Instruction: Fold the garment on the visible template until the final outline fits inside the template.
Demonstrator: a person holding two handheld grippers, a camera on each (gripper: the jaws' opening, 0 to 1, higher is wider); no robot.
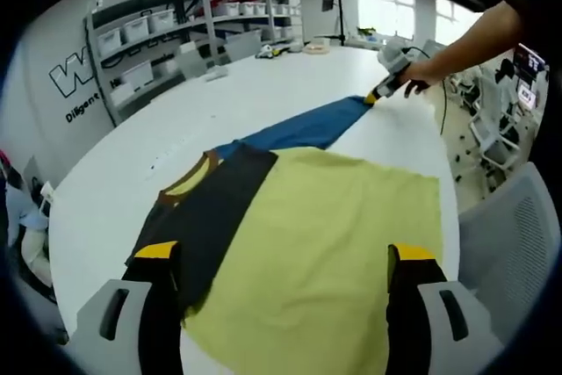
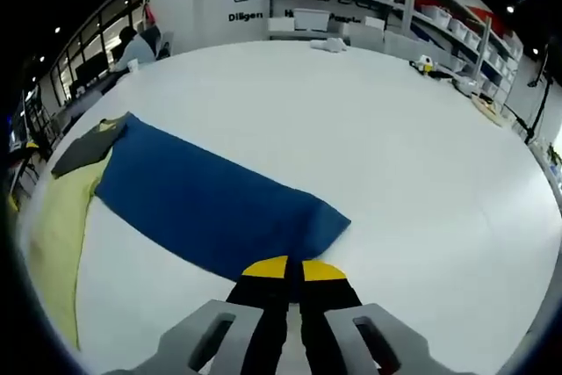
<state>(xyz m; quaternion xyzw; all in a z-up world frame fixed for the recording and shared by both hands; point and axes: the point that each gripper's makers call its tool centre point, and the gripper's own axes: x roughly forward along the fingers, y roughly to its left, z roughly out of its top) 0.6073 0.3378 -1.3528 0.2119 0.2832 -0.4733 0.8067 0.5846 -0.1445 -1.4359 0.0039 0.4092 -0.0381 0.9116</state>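
Observation:
A yellow garment [image 1: 334,234] with a dark grey side panel [image 1: 219,208] and a collar lies flat on the white table [image 1: 158,129]. My left gripper [image 1: 285,252] hovers over its near part, jaws wide open and empty. A long blue cloth [image 1: 307,127] runs out from under the garment toward the far side. At that far end a person's hand [image 1: 421,72] holds my right gripper [image 1: 376,97]. In the right gripper view the right gripper [image 2: 288,270] is shut on the near edge of the blue cloth [image 2: 202,199]. The yellow garment [image 2: 57,226] lies at the left.
Shelves with white bins [image 1: 167,32] line the wall behind the table. Small items [image 1: 272,50] sit at the table's far edge. A grey chair [image 1: 518,234] stands at the right. A seated person [image 2: 136,46] is beyond the table [image 2: 395,129].

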